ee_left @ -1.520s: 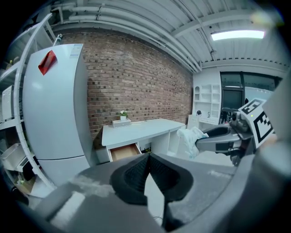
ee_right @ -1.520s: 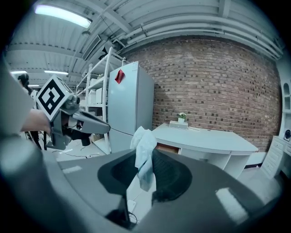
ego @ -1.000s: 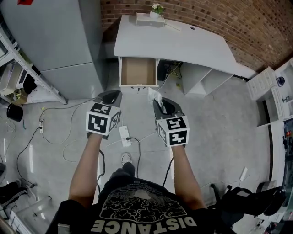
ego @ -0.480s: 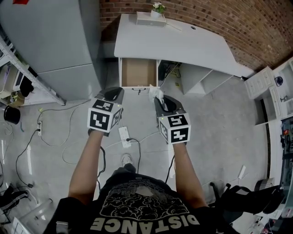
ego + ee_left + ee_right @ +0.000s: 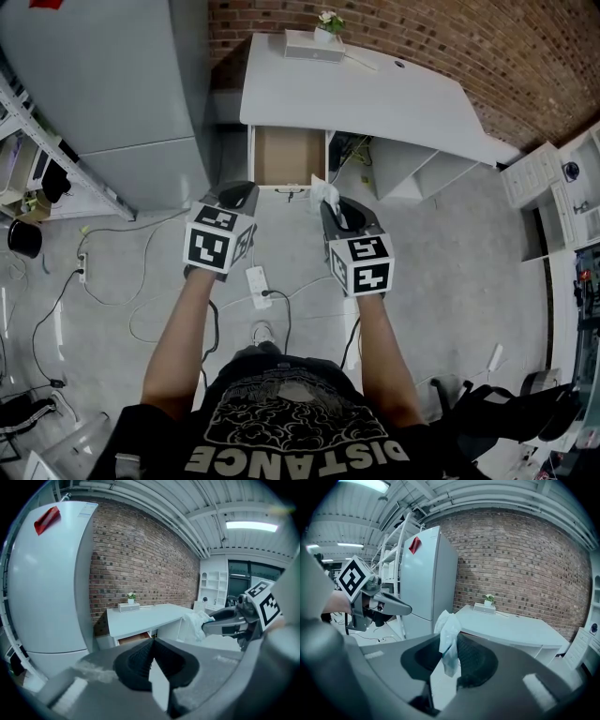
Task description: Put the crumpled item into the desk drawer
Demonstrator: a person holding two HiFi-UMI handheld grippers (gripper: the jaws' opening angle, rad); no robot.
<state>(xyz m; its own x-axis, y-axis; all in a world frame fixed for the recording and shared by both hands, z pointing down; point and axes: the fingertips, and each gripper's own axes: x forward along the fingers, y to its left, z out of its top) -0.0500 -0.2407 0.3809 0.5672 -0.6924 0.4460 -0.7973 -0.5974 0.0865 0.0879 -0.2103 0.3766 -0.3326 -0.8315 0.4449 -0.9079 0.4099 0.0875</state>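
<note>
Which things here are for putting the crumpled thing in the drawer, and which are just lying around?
For the job: crumpled item, pinched in the right gripper; open drawer; desk.

Just lying about: power strip; plant and white box on the desk; tall grey cabinet; left gripper, shut and empty.

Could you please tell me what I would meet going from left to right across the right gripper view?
left gripper with its black-and-white marker cube → tall pale grey cabinet with a red tag → crumpled white item → small white box with a potted plant → white shelf unit
</note>
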